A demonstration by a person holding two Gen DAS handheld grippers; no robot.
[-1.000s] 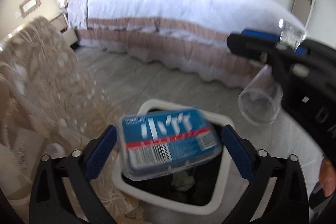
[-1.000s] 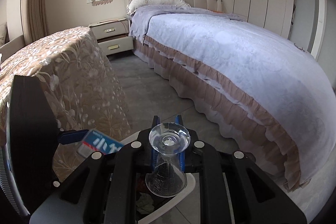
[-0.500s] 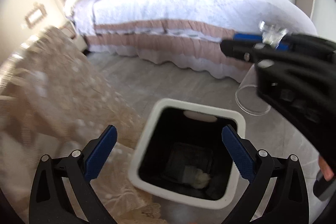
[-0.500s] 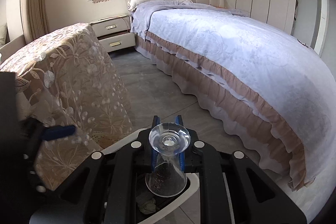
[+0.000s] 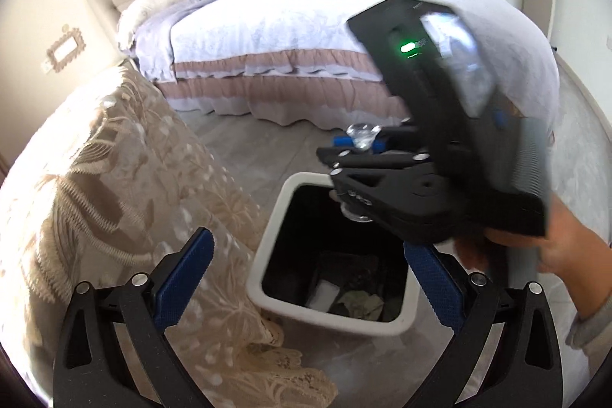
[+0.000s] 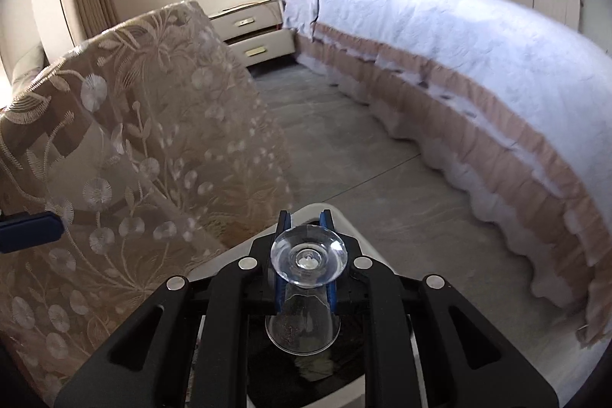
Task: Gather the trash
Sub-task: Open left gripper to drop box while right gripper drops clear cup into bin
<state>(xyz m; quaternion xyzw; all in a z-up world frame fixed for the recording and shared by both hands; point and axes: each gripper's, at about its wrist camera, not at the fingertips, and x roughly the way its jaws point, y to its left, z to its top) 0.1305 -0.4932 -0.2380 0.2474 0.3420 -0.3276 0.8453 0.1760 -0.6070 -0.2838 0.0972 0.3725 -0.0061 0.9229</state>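
Your right gripper [image 6: 305, 270] is clamped on the stem of a clear plastic goblet [image 6: 304, 308] — it hangs upside down, the round foot above the jaws and the bowl below them, its mouth pointing into the trash bin [image 5: 267, 255]. The bin stands directly under these jaws, white rim, dark inside. At its bottom lie a small white piece [image 5: 324, 294] and a crumpled greenish scrap [image 5: 361, 303].

Your left gripper [image 5: 306, 278] has its jaws spread wide, nothing between the blue pads. The bin opening shows between them, a little ahead. Left of these jaws hangs the embroidered tablecloth [image 5: 114, 186], touching the bin side. Far ahead of both jaws is the bed [image 6: 440, 37].
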